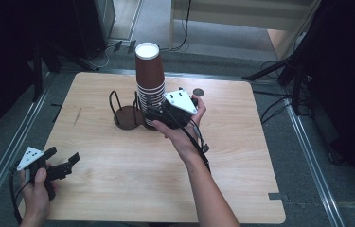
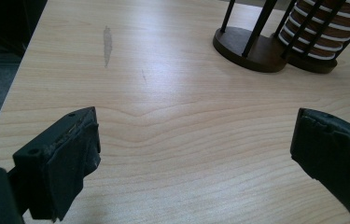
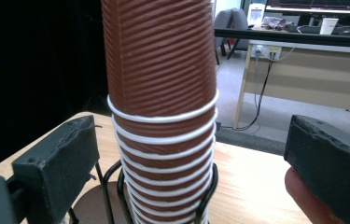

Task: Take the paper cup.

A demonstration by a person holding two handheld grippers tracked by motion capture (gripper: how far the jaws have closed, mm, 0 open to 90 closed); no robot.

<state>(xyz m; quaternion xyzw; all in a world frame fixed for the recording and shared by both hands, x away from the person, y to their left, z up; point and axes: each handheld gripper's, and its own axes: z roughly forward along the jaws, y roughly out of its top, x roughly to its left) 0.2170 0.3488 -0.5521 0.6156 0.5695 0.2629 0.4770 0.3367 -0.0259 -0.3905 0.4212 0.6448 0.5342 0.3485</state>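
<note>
High view: stack of brown cups [image 1: 149,80] upside down in wire holder [image 1: 127,112], frame centre top; no cup off yet, judged start of pull. Right gripper [image 1: 154,115] jaws apart either side of stack. Left gripper [image 1: 66,164] apart, idle lower left over table [image 1: 241,161]

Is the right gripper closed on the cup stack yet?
No, open. The right gripper has its jaws apart either side of the cup stack, gaps showing on both sides.
</note>
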